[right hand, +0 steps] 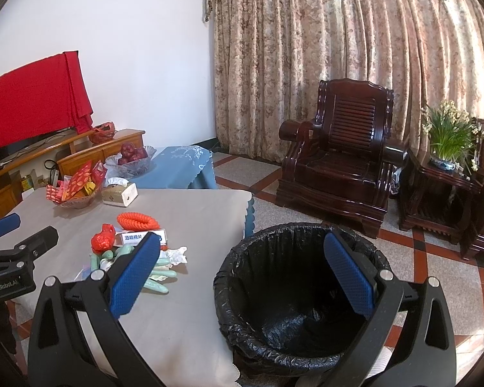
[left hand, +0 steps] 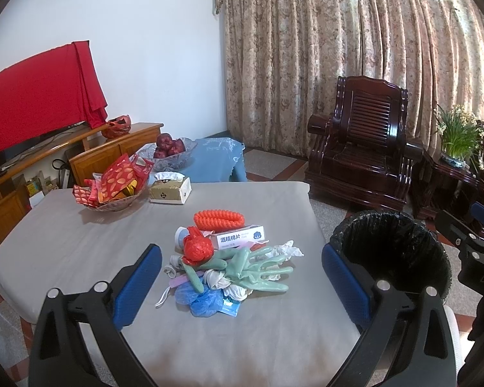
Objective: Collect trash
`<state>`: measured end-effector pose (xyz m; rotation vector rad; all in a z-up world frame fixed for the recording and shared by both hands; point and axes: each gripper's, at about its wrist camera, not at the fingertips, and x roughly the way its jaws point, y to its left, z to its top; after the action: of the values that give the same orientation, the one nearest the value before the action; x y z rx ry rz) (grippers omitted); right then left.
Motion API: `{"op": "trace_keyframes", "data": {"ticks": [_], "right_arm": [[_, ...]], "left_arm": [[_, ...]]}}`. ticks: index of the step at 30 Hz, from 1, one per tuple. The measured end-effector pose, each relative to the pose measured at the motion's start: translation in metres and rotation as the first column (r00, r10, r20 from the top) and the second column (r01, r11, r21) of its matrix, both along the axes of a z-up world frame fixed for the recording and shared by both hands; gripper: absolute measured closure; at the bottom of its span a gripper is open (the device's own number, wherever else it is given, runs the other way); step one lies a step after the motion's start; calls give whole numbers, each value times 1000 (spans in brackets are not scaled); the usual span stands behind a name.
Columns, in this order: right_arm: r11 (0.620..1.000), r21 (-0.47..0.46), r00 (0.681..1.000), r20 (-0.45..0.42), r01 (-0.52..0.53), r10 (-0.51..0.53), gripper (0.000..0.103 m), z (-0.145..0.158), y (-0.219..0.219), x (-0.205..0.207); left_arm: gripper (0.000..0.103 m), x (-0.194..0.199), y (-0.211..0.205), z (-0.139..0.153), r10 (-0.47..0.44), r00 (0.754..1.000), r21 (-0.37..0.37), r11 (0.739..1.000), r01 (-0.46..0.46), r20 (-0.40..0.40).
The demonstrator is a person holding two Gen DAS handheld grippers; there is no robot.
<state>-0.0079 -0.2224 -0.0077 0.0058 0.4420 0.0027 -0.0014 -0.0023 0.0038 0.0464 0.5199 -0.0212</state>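
A pile of trash [left hand: 229,267] lies on the grey table [left hand: 80,242]: a green rubber glove [left hand: 258,271], a red crumpled bag [left hand: 196,250], a white box of alcohol pads [left hand: 242,237], an orange ribbed ring [left hand: 218,219], white tissue and blue plastic. My left gripper [left hand: 242,282] is open and empty, its fingers standing either side of the pile, a little short of it. A bin with a black liner [right hand: 293,293] stands on the floor right of the table. My right gripper [right hand: 242,277] is open and empty above the bin's near rim. The pile [right hand: 138,254] is partly hidden behind its left finger.
A glass bowl of red packets [left hand: 113,190], a tissue box [left hand: 170,190] and a bowl of red fruit [left hand: 169,150] stand at the table's far side. A dark wooden armchair [right hand: 335,158] and a side table with a flowering plant [right hand: 448,142] stand beyond the bin.
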Motion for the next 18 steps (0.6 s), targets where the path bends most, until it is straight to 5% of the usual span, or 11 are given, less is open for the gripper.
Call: {"op": "trace_keyframes", "data": {"ticks": [18], "right_arm": [[1000,10,1000,-17,-15,15,5,-2,11,9]], "left_arm": [[6,-6,3,-3,6,1000,-25,1000,-6,-6]]}}
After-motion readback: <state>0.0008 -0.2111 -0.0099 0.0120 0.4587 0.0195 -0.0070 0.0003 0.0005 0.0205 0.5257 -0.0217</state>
